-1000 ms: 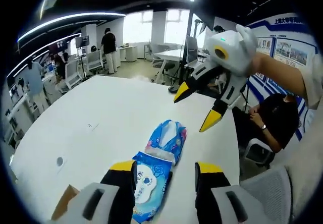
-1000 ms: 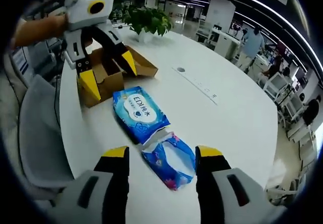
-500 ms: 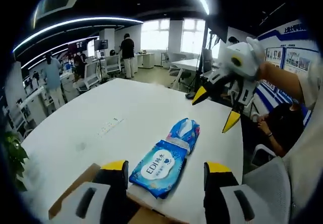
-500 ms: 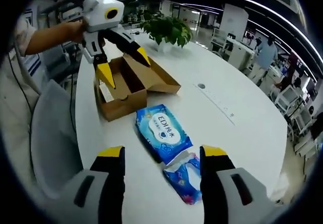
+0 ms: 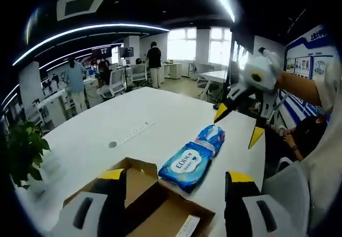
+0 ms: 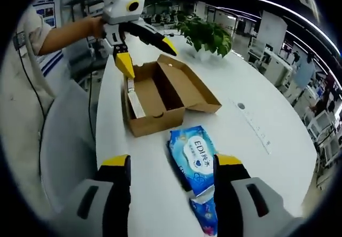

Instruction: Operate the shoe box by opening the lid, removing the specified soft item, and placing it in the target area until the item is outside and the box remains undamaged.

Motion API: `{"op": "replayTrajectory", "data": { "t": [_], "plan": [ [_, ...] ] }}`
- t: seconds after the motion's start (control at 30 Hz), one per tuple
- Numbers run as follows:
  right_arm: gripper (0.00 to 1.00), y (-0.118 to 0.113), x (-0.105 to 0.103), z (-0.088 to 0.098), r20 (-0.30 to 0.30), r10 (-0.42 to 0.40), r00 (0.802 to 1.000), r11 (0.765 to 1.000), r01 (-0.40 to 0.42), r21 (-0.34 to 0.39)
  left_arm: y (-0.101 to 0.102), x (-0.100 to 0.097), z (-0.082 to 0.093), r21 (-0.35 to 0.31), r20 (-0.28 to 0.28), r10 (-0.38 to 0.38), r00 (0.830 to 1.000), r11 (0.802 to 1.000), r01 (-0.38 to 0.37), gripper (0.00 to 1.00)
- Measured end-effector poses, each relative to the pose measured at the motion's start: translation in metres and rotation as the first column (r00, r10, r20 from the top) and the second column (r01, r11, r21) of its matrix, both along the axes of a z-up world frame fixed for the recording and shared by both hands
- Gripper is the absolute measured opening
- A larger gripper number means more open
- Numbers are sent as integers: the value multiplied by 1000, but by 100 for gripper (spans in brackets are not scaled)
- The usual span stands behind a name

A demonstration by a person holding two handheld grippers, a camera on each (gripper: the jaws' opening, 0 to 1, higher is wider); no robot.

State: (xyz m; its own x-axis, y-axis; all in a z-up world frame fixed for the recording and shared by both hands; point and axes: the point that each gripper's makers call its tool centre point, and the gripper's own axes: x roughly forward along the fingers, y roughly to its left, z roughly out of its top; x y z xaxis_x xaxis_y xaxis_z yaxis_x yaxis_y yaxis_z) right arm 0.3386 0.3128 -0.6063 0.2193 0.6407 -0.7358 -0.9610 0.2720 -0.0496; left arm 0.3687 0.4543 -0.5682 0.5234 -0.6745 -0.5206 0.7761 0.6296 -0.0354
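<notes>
Both grippers are pulling back from the wipes since a second ago: the left gripper (image 6: 141, 45) is now hovering above the shoe box (image 6: 160, 95), and the right gripper (image 5: 238, 122) is lifting away beyond the packs. Each is standing with its jaws spread wide and nothing between them.

The box is sitting open on the white table (image 5: 80, 141), its lid (image 6: 189, 87) folded flat to one side. The blue wipes pack (image 6: 195, 159) is lying just beside the box, outside it, with a second patterned pack (image 5: 211, 137) touching its far end. So the removal looks finished, by my reckoning.

What might go wrong now is the left gripper dipping and catching the cardboard wall, creasing or dragging the box; a careless sweep could also be nudging the wipes toward the table edge.

Something pale (image 6: 134, 102) is resting inside the box along one wall; I cannot tell what. A potted plant (image 6: 208, 34) is standing beyond the box, clear of everything, and people are working at desks far behind.
</notes>
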Motion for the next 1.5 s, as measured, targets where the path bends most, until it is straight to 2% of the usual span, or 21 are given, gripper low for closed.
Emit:
{"op": "replayTrajectory", "data": {
  "t": [0.3, 0.47, 0.6, 0.73, 0.9, 1.2, 1.3, 1.5],
  "plan": [
    [58, 36, 0, -4, -3, 74, 997, 997, -74, 5, 51, -11, -3, 2, 11, 112, 994, 994, -112, 88],
    [57, 59, -4, -8, 9, 136, 991, 990, -136, 23, 82, -15, -7, -2, 13, 193, 981, 981, -193, 95],
    [56, 71, -3, -16, 16, 171, 985, 985, -171, 5, 106, -17, -10, 0, 20, 249, 968, 968, -249, 100],
    [54, 79, -2, -23, 18, 200, 980, 980, -200, -9, 126, -21, -15, -14, 5, 300, 954, 954, -300, 100],
    [52, 87, 0, -30, 17, 219, 976, 976, -218, -16, 148, -27, -25, 3, -1, 339, 941, 941, -339, 100],
    [48, 108, -1, -44, 13, 252, 968, 967, -251, -30, 183, -44, -52, 29, -49, 432, 900, 902, -431, 99],
    [47, 113, -3, -48, 11, 265, 964, 964, -265, -36, 190, -46, -57, 30, -57, 453, 890, 891, -452, 95],
    [45, 126, -6, -61, 11, 292, 956, 955, -291, -57, 204, -52, -69, 29, -73, 488, 870, 873, -487, 80]
  ]
}}
